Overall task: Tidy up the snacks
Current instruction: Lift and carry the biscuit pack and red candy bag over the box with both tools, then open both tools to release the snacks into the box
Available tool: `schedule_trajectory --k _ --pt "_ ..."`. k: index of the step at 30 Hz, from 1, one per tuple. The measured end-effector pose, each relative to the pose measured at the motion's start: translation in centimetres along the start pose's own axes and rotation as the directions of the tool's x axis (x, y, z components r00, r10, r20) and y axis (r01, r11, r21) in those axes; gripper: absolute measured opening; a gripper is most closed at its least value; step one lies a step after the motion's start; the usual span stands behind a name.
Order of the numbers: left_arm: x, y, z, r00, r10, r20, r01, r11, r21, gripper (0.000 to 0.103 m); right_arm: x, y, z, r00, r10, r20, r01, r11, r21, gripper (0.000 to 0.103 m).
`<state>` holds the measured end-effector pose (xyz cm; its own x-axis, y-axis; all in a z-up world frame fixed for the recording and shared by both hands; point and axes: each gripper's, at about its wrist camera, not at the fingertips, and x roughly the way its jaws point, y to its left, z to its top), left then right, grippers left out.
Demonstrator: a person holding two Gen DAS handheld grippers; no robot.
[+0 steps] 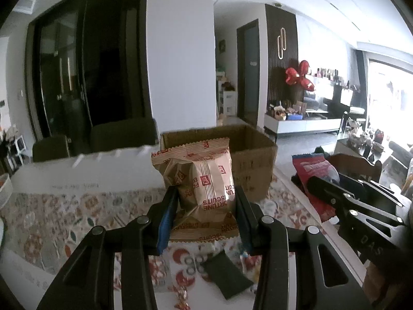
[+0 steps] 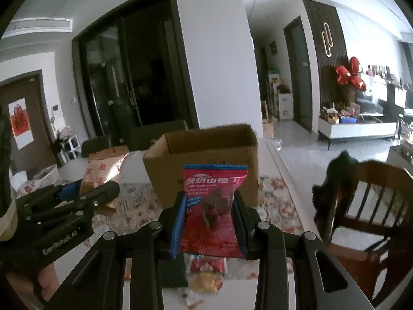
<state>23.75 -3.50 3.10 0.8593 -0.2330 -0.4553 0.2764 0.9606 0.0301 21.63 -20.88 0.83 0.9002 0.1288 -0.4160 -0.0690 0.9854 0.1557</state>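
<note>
My left gripper (image 1: 206, 201) is shut on a tan fortune biscuit packet (image 1: 204, 180), held upright above the table. My right gripper (image 2: 209, 206) is shut on a red hawthorn snack packet (image 2: 213, 201) with a blue top edge. An open cardboard box (image 1: 247, 152) stands on the table beyond both packets, also seen as the box (image 2: 206, 149) in the right wrist view. The right gripper (image 1: 320, 183) with its red packet (image 1: 312, 170) shows at the right of the left wrist view. At the left of the right wrist view is the left gripper (image 2: 111, 188) with its tan packet (image 2: 100, 170).
A floral tablecloth (image 1: 64, 217) covers the table. Below the grippers lie a dark packet (image 1: 227, 279) and more small snacks (image 2: 206, 273). A wooden chair (image 2: 366, 201) with dark cloth on its back stands right of the table. Dark chairs (image 1: 121, 134) stand behind it.
</note>
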Motion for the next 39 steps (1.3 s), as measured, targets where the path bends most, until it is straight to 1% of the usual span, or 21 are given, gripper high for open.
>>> schedule_trajectory --k 3,9,12,18,21,24,27,29,33,39 --pt "0.3 0.1 1.2 1.000 0.001 0.021 -0.001 1.000 0.015 0.043 0.6 -0.2 1.3 1.000 0.008 0.019 -0.008 1.000 -0.009 0.035" --pt "1.4 0.7 3.5 0.999 -0.012 0.034 0.011 1.000 0.028 0.043 2.2 -0.6 3.9 0.999 0.036 0.028 -0.036 0.999 -0.013 0.035" --pt "2.0 0.6 4.7 0.999 -0.007 0.046 0.005 0.999 0.039 0.043 3.2 -0.9 5.2 0.999 0.044 0.025 -0.043 0.999 -0.020 0.035" --pt "3.8 0.7 6.7 0.999 -0.033 0.030 0.031 0.999 0.043 0.043 5.5 -1.9 7.2 0.999 0.053 0.001 -0.053 0.998 -0.015 0.035" --pt "4.9 0.7 7.5 0.999 -0.039 0.012 0.038 0.998 0.043 0.043 6.5 -2.1 8.0 0.999 0.048 -0.008 -0.048 0.999 -0.023 0.035" --pt "6.6 1.1 8.5 0.998 -0.053 -0.021 0.054 0.998 0.035 0.043 7.7 -2.2 8.8 0.999 0.036 -0.021 -0.036 0.999 -0.035 0.035" --pt "8.0 1.3 9.2 0.998 -0.053 -0.046 0.055 0.998 0.031 0.043 9.2 -2.5 9.7 0.999 0.025 -0.036 -0.026 0.998 -0.049 0.035" --pt "9.5 1.6 9.7 0.996 -0.053 -0.076 0.054 0.998 0.020 0.043 10.2 -2.8 10.2 0.999 0.014 -0.048 -0.017 0.998 -0.054 0.035" --pt "12.0 1.8 10.1 0.990 -0.061 -0.125 0.063 0.998 0.015 0.043 12.3 -3.2 10.8 0.997 0.000 -0.078 -0.005 0.998 -0.062 0.035" --pt "14.7 2.2 10.0 0.984 -0.056 -0.171 0.057 0.998 0.002 0.043 14.8 -3.6 10.7 0.992 -0.007 -0.126 -0.002 0.998 -0.068 0.035"
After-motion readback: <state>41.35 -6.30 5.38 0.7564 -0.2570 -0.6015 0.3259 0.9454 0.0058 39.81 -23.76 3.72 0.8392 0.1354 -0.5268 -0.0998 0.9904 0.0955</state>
